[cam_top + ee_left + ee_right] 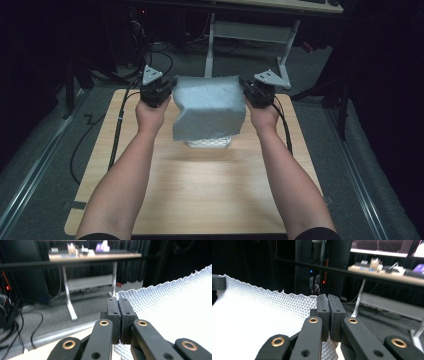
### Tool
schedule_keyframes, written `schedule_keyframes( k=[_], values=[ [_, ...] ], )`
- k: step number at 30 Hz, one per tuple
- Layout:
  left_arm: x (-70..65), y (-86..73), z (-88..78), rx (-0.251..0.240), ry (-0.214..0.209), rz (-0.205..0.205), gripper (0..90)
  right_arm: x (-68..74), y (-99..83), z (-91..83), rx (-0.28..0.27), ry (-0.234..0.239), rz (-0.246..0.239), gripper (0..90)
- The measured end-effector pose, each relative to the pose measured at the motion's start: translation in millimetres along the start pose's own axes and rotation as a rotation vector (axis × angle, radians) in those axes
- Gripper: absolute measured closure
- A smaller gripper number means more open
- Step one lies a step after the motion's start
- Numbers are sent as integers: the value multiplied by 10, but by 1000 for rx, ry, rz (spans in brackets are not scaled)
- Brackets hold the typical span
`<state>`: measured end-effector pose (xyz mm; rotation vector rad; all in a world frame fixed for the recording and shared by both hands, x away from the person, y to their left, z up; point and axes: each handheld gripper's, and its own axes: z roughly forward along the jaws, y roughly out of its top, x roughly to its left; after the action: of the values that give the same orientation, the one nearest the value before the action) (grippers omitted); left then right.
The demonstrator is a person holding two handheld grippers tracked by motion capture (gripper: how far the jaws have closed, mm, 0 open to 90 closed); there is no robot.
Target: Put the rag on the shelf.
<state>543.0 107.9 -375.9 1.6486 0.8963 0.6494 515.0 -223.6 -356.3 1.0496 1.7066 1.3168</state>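
Held up above the wooden counter (200, 190): a white waffle-textured cloth (210, 107), stretched between two grippers and hanging down in front, its lower edge draped over a smaller white textured item (210, 143) resting on the counter's far half; what that item is cannot be told. Left gripper (167, 90) at the cloth's upper left corner, right gripper (248, 91) at the upper right corner, each gripped by a hand with bare forearm reaching in from below.

In the left gripper view: left gripper (120, 312) with jaws pressed together, pinching the cloth's (175, 315) edge, the fabric spreading away to the right with a zigzag-cut border. In the right gripper view: right gripper (328, 312) likewise closed tight on the cloth (252, 322), the fabric spreading left to a dark block at the far corner, apparently the other gripper.

Beyond the counter: grey carpeted floor (45, 165), loose black cables, and a white-legged desk (95, 257) carrying small blurred items.
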Motion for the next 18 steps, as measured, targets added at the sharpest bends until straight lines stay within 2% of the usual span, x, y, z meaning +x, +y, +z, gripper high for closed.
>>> schedule_keyframes(
  k=[3, 5, 8, 10, 18],
  values=[
    [22, -99, 44, 36, -18, -18, 896, -14, -115, 66, 38, 4, -9, 890],
    [34, -185, 65, 58, -28, -15, 896, -32, -187, 89, 57, 16, 8, 890],
    [47, -306, 80, 86, -46, -34, 896, -51, -294, 104, 78, 43, 18, 889],
    [38, -384, 56, 76, -54, -42, 896, -52, -378, 93, 88, 58, 24, 889],
    [-26, -630, 5, 108, -86, -65, 896, -26, -560, 29, 104, 69, 44, 887]
  ],
)
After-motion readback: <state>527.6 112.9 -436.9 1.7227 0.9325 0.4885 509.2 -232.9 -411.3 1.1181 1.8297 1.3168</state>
